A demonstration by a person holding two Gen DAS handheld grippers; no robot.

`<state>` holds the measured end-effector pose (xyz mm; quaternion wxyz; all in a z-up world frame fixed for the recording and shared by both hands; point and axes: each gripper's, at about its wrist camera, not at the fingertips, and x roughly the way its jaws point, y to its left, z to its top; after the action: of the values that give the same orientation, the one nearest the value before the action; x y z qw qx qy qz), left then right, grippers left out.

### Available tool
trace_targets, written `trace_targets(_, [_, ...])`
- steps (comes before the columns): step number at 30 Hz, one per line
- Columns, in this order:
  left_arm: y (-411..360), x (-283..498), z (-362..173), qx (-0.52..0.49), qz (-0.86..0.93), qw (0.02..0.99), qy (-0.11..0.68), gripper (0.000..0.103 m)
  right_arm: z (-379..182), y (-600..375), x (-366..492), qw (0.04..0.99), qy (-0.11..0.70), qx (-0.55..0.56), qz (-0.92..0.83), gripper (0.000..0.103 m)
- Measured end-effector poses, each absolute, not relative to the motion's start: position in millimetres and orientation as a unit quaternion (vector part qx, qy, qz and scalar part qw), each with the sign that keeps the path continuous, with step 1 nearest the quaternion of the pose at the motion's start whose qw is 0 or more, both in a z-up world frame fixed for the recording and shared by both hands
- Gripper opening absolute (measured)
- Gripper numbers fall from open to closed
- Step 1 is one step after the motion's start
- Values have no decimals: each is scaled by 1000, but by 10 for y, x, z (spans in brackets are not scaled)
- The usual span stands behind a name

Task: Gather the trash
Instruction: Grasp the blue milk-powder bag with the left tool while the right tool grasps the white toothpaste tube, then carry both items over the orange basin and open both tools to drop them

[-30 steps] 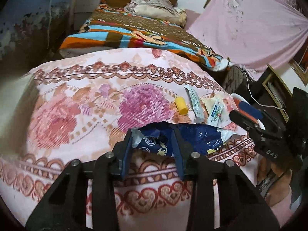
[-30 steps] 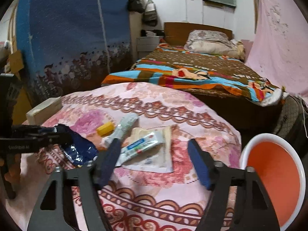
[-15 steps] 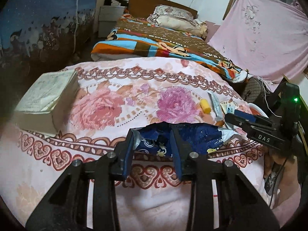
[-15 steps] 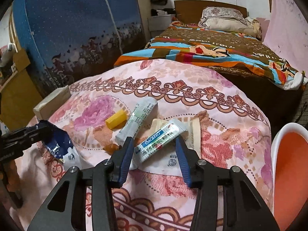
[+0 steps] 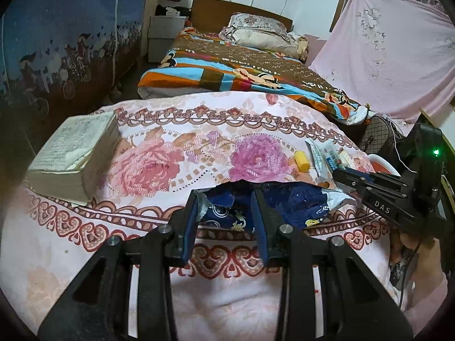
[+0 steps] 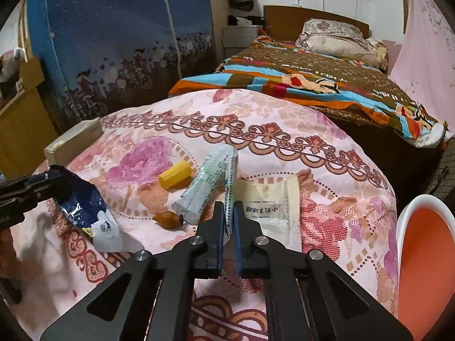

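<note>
My left gripper [image 5: 226, 201] is shut on a crumpled blue snack wrapper [image 5: 287, 201] that lies on the floral pink bedspread [image 5: 170, 130]. In the right wrist view the same wrapper [image 6: 82, 204] hangs from the left gripper [image 6: 42, 183] at the far left. My right gripper [image 6: 229, 210] is shut on a white-and-blue tube [image 6: 229, 176], now pinched on its edge. Beside it lie a pale green tube [image 6: 207, 182], a yellow cap [image 6: 174, 174], a brown sweet [image 6: 167, 219] and a beige sachet [image 6: 270, 207]. In the left wrist view the right gripper [image 5: 345, 174] reaches in from the right.
An orange bin with a white rim [image 6: 421, 255] stands low at the right edge of the bedspread. A thick book [image 5: 74, 156] lies at the left. Behind are a bed with a striped blanket [image 5: 241, 71] and a pink hanging cloth [image 5: 392, 56].
My right jaws have closed on the white-and-blue tube, which has turned up onto its edge. The left gripper keeps the wrapper, and its view has swung to bring in the book.
</note>
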<state>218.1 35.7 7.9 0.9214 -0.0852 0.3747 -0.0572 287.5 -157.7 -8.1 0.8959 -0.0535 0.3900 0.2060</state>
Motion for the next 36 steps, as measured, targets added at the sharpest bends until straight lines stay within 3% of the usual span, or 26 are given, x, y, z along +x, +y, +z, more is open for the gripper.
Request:
trace_targets(12, [197,2094,255,-67,-53,936,340,19,148,-1704,2651,922,312,-26,228,3])
trace_targets(25, [-381,1944,683,-26,-62,974,217,19,684,-2162,1969,978,104,-2,179,3])
trace_targets(36, [-1114,1837,1051,13,-92,990,110,20,947,-2667,1696,995,14,31,99,3])
